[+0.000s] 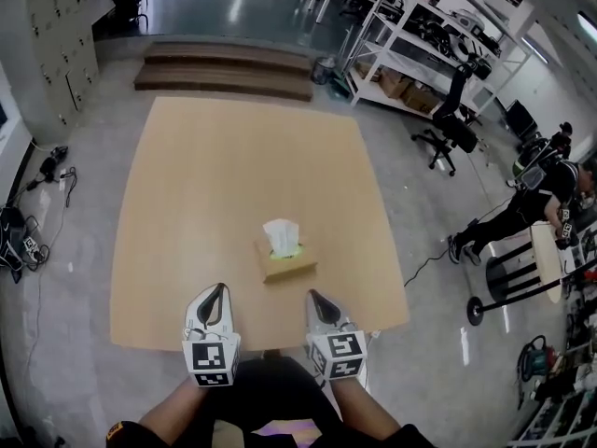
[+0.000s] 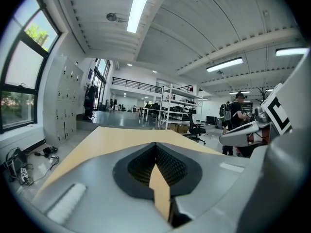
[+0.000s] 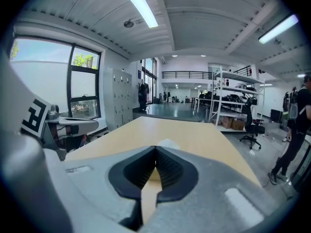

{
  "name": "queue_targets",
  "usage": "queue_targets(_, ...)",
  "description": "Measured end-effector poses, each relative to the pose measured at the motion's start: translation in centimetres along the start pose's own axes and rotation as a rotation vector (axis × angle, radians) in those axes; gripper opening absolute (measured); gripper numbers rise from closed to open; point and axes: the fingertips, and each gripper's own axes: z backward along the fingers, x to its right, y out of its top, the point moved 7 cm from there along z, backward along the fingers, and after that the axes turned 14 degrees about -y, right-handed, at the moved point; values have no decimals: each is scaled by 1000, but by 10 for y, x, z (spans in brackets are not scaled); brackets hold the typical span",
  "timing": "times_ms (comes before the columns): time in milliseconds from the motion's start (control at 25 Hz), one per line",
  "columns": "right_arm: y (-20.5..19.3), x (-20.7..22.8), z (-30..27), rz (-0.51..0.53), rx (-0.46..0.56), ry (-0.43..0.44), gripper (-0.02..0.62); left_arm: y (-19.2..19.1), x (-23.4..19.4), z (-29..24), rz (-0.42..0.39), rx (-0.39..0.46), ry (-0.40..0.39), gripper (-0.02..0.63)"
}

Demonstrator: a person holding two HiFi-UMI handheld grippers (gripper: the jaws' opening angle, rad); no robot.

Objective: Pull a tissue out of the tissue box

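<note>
The tissue box (image 1: 285,262) (a tissue (image 1: 281,233) poking up) sits on the surface (image 1: 233,166), slightly farther off, between the left gripper (image 1: 218,291) and right gripper (image 1: 313,297), both closed and empty.

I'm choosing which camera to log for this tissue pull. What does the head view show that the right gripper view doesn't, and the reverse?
Only the head view shows the brown tissue box whole, with the left gripper and right gripper side by side short of it, and the steps beyond.

Only the right gripper view shows the ceiling lights and a close look at its own fingers, tips together with nothing between them.

Both show the wooden table, the tissue sticking up, and the white shelving.
</note>
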Motion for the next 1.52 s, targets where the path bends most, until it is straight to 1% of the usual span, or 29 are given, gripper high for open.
queue_targets(200, 2, -1, -40, 31, -48, 64, -5, 4, -7, -8, 16, -10, 46, 18)
queue_targets(320, 3, -6, -67, 49, -83, 102, 15, 3, -15, -12, 13, -7, 77, 18)
queue_targets(520, 2, -6, -108, 82, -143, 126, 20, 10, -21, -28, 12, -13, 116, 18)
queue_targets(680, -2, -5, -137, 103, -199, 140, 29, 11, -24, -44, 14, -29, 129, 18)
queue_targets(960, -18, -12, -176, 132, -322, 165, 51, 5, -33, -66, 18, -80, 131, 18)
queue_targets(1160, -27, -19, -195, 142, -370, 173, 57, 2, -42, -80, 24, -110, 115, 18)
queue_targets(1280, -25, -21, -200, 146, -414, 173, 55, 1, -44, -90, 29, -125, 101, 18)
queue_targets(1440, -30, -22, -206, 175, -428, 164, 53, -2, -45, -97, 35, -142, 73, 18)
queue_targets(1520, -32, -21, -207, 182, -426, 152, 34, -3, -45, -101, 39, -148, 56, 18)
